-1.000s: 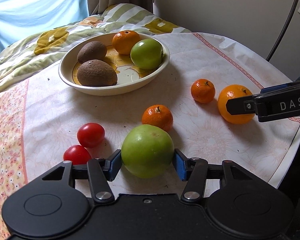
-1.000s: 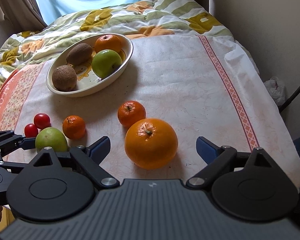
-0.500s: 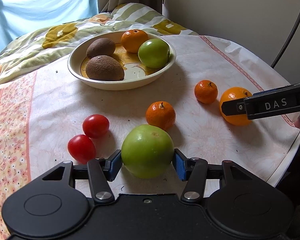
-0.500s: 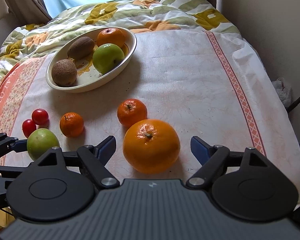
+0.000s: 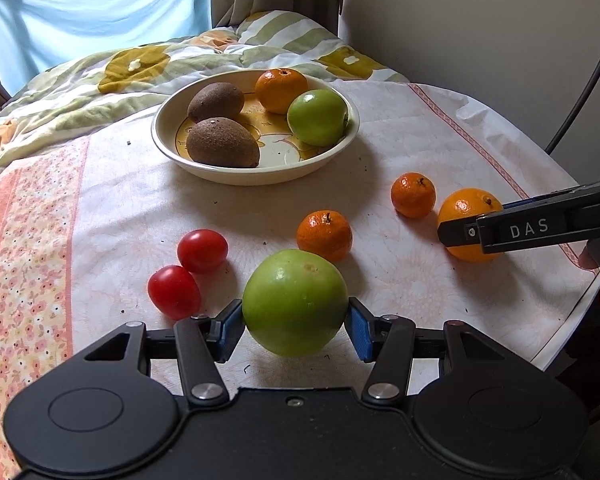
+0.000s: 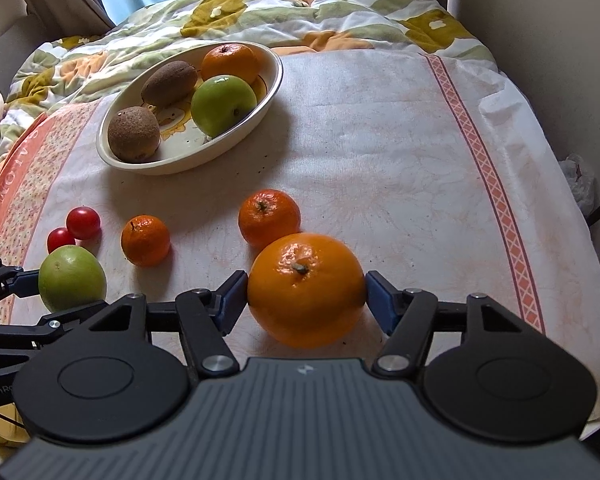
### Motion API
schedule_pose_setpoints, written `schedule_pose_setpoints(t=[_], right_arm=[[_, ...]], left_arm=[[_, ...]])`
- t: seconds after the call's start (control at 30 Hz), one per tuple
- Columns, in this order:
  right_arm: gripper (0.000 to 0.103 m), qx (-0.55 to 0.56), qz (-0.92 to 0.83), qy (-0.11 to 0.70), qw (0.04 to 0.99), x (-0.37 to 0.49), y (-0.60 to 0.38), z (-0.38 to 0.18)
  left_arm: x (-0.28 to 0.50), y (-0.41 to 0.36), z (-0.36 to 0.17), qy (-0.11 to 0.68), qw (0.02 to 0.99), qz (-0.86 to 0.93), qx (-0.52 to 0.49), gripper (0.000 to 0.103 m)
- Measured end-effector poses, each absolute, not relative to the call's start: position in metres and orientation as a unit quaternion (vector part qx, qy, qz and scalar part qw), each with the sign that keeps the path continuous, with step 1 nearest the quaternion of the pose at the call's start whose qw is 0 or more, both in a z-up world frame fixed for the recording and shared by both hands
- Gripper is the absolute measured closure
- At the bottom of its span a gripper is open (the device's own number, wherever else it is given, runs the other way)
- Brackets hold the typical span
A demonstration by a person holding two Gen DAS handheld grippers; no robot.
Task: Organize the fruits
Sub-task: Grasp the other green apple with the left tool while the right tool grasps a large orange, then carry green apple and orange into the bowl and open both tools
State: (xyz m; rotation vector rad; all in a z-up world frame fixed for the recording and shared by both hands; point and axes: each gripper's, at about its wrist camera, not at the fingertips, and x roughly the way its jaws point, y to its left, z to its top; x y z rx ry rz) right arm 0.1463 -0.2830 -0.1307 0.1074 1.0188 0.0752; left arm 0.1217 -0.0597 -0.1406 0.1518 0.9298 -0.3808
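My left gripper [image 5: 295, 326] is shut on a green apple [image 5: 295, 302] near the table's front edge; the apple also shows in the right wrist view [image 6: 71, 278]. My right gripper [image 6: 306, 302] is shut on a large orange [image 6: 306, 288], both blue pads touching its sides; it also shows in the left wrist view [image 5: 466, 220]. A cream bowl [image 5: 204, 168] at the back holds two kiwis, an orange and a green apple [image 5: 317, 117]. Two small mandarins [image 5: 325, 234] [image 5: 413, 194] and two red tomatoes [image 5: 202, 250] [image 5: 174, 291] lie loose on the cloth.
The table is covered by a white cloth with a floral pink band [image 5: 24, 248] on the left and a pink stripe [image 6: 488, 168] on the right. A quilted bedspread [image 6: 260, 12] lies behind the bowl. A wall stands to the right.
My right gripper has closed from wide open onto the large orange. My left gripper keeps its hold on the green apple and the view has shifted slightly, with the bowl now sitting further right.
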Motion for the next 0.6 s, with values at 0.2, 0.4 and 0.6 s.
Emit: schedule_pose_setpoints(t=[0.2, 0.4, 0.6], right_arm=[[0.025, 0.061, 0.042, 0.490, 0.869, 0.144, -0.286, -0.127], [0.025, 0.065, 0.053, 0.481, 0.873, 0.139, -0.290, -0.111], [0.025, 0.067, 0.074, 0.461, 0.882, 0.140, -0.295, -0.083]], left_arm=[[0.118, -0.060, -0.129, 0.439, 0.879, -0.175, 0.068, 0.045], [0.116, -0.058, -0.110, 0.426, 0.888, -0.161, 0.058, 0.045], [0.115, -0.056, -0.081, 0.410, 0.900, -0.140, 0.052, 0.045]])
